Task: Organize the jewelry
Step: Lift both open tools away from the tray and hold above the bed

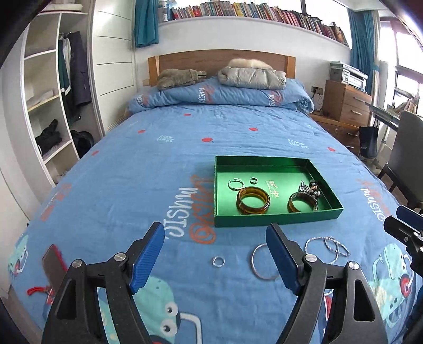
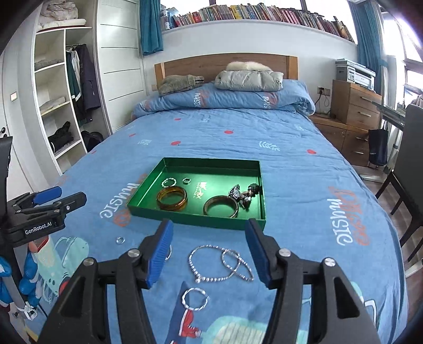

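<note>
Left wrist view: a blue printed quilt (image 1: 164, 148) covers a bed with a wooden headboard (image 1: 222, 59), where a folded grey puffer jacket (image 1: 252, 75) and a grey plush garment (image 1: 179, 78) lie on the rolled bedding. An open wardrobe (image 1: 50, 105) stands at left, a shelf of books (image 1: 253, 13) runs above, and a wooden drawer unit (image 1: 347, 102) carries a printer (image 1: 349, 75) at right. The left gripper (image 1: 215, 258) hangs above the quilt with its blue pads spread wide and nothing between them. Its right finger (image 1: 281, 260) covers part of a plain silver bangle (image 1: 260, 262); a small silver ring (image 1: 218, 261) lies in the gap, and a silver chain bracelet (image 1: 326, 247) lies just beyond. Further up the bed sits a shallow green tray (image 1: 275, 218) holding two amber bangles (image 1: 253, 200), a twisted silver ring (image 1: 235, 184), a small band (image 1: 253, 180) and a dark beaded piece (image 1: 312, 189). A red phone (image 1: 54, 260) lies near the left edge.

Right wrist view: the right gripper (image 2: 210, 254) is likewise open and empty over the quilt. Between its fingers lies the beaded chain, touching two overlapping thin silver bangles (image 2: 238, 264); a twisted silver hoop (image 2: 195, 298) lies nearer the camera. The tray sits just past the fingertips, nothing blocking it. The other gripper shows at left.
</note>
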A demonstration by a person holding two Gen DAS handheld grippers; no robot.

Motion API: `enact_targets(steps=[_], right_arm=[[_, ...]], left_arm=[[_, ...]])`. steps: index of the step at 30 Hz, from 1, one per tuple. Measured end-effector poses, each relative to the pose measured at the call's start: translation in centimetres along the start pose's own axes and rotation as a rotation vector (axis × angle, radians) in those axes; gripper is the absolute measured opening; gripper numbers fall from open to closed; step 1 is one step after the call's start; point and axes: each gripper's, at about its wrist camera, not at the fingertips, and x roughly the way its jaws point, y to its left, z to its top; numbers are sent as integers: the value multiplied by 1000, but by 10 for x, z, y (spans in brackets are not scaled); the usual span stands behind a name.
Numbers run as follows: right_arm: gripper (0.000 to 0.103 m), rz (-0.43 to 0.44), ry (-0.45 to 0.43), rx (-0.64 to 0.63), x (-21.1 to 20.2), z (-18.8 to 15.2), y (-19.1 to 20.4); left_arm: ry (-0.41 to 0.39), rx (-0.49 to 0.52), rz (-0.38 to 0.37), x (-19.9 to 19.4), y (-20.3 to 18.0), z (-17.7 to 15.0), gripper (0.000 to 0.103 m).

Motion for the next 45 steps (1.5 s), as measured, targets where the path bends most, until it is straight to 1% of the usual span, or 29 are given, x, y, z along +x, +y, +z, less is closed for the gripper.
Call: enact_targets(steps=[3, 4, 6, 8, 15, 29, 45], right_arm=[[55, 7, -6, -5, -25, -17, 11], [55, 8, -8, -11, -31, -21, 14], [55, 2, -11, -24, -44, -29, 19], [55, 7, -12, -23, -53, -35, 22], [58, 4, -23, -26, -76, -50, 32], [60, 1, -19, -18, -86, -66, 39], [60, -8, -5, -5, -80, -74, 36]], left_arm=[[-12, 16, 30, -29, 4, -15, 80], [-17, 17, 39, -38, 5, -19, 83], [-34, 18, 44, -56, 7, -29, 86], [-52, 21, 56, -73, 8, -41, 86], [-81, 11, 48, -108, 15, -58, 86], [-104, 4, 64, -126, 17, -73, 86], [-86, -1, 72, -120, 20, -81, 86]])
